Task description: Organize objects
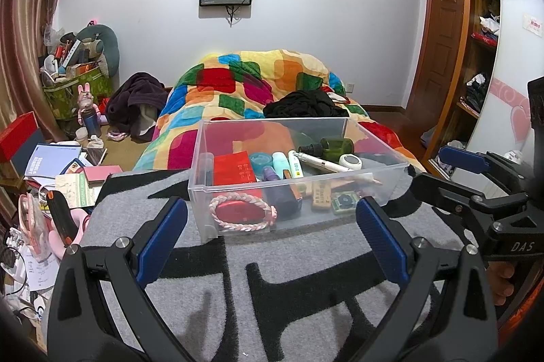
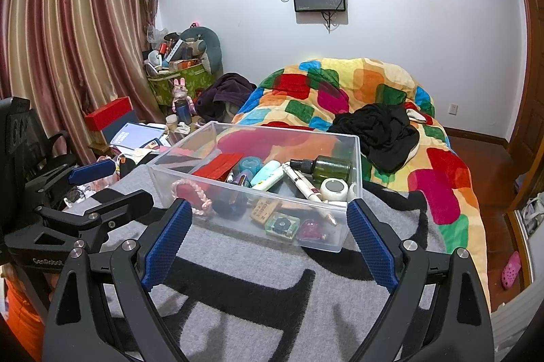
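Clear plastic bin [image 1: 380, 154] sitting on the grey-and-black blanket [image 1: 306, 277], far of both tools, already holding a jumble: green bottle [image 1: 335, 146], red box [image 1: 234, 168], pink braided band [image 1: 243, 212], white round timer [image 1: 350, 161], tubes and pens. Left gripper [image 1: 270, 239] hovering near the bin's near wall, jaws wide, nothing held. Right gripper [image 2: 268, 239] likewise, jaws wide and bare.

Fits either a filled bin at the end of tidying or a bin about to be emptied and sorted; no loose task item on the blanket to settle it.

Only the right wrist view shows the small maroon purse-like piece [image 2: 311, 231] in the bin's near right corner and a pink shoe [image 2: 511, 270] on the floor.
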`<state>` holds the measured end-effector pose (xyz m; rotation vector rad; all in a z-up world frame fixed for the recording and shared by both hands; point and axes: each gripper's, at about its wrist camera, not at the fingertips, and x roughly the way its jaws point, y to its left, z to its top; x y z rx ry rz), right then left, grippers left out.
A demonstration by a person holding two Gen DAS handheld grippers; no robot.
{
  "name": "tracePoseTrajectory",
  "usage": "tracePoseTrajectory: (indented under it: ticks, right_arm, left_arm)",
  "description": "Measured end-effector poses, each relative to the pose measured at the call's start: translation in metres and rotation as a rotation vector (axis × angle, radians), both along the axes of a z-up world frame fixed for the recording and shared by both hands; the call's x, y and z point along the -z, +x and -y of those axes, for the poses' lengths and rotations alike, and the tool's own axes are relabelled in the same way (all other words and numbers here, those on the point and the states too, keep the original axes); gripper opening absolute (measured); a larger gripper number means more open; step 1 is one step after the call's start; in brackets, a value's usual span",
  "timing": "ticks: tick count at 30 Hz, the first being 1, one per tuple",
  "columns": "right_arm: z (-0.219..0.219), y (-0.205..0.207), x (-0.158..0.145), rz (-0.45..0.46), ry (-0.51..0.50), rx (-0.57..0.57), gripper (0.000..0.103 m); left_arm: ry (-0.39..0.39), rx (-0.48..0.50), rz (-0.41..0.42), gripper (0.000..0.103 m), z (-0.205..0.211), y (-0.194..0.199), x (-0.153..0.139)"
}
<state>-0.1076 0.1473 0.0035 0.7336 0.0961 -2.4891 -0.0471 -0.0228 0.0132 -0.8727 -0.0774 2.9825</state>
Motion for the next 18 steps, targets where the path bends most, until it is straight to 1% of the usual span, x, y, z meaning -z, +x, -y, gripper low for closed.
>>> tracePoseTrajectory:
  ticks: [18]
  right_arm:
    - [-0.0005, 0.0013, -0.0028, 0.000, -0.008, 0.002, 0.097]
  left_arm:
    - [0.014, 0.000, 0.005, 0.101, -0.0017, -0.0003, -0.0006]
